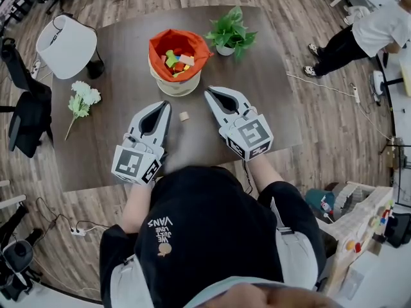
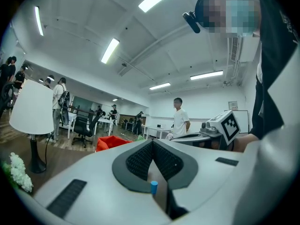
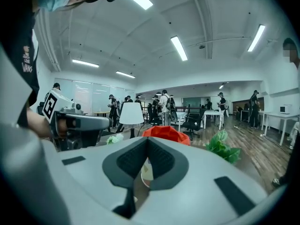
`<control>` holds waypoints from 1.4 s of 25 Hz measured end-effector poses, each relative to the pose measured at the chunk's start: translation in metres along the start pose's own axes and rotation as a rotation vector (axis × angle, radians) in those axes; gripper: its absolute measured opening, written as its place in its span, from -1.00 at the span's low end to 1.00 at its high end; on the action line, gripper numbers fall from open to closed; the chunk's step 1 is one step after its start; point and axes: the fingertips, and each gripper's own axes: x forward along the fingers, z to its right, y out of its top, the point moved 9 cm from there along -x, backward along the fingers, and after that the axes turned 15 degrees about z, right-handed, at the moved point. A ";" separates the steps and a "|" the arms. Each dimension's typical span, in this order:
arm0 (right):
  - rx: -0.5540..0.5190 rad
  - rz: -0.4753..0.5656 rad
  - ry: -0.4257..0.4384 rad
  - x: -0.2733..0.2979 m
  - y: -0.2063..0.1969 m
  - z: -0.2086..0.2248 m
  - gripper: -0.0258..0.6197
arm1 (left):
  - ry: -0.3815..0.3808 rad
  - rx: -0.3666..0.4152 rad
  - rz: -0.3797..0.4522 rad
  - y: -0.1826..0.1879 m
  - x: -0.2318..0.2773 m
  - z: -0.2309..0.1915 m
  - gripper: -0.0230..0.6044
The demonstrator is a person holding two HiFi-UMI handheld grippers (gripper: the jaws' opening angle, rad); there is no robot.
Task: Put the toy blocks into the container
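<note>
The desk (image 1: 122, 146) carries the container (image 1: 168, 83) at far centre, with toy blocks (image 1: 178, 60) inside. Nearer, the left gripper (image 1: 167, 104) and right gripper (image 1: 207, 94) have fingers clenched on nothing. One loose block (image 1: 184, 116) lies between them.

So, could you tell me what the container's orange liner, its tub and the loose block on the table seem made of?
The orange liner looks like thin matte fabric or soft plastic: it creases and folds over the rim. The tub beneath seems smooth cream plastic, perhaps ceramic. The loose block looks like pale unpainted wood, though it is too small to be sure.
</note>
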 end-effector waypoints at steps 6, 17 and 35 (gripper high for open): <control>0.033 0.008 -0.016 -0.014 -0.003 -0.004 -0.87 | -0.004 0.026 -0.007 0.000 0.000 0.001 -0.89; 0.033 0.008 0.004 -0.016 -0.002 -0.008 -0.87 | -0.028 0.053 -0.032 -0.001 0.004 0.006 -0.90; 0.030 0.014 0.016 -0.010 -0.002 -0.008 -0.87 | -0.008 0.027 -0.011 -0.001 0.002 0.003 -0.89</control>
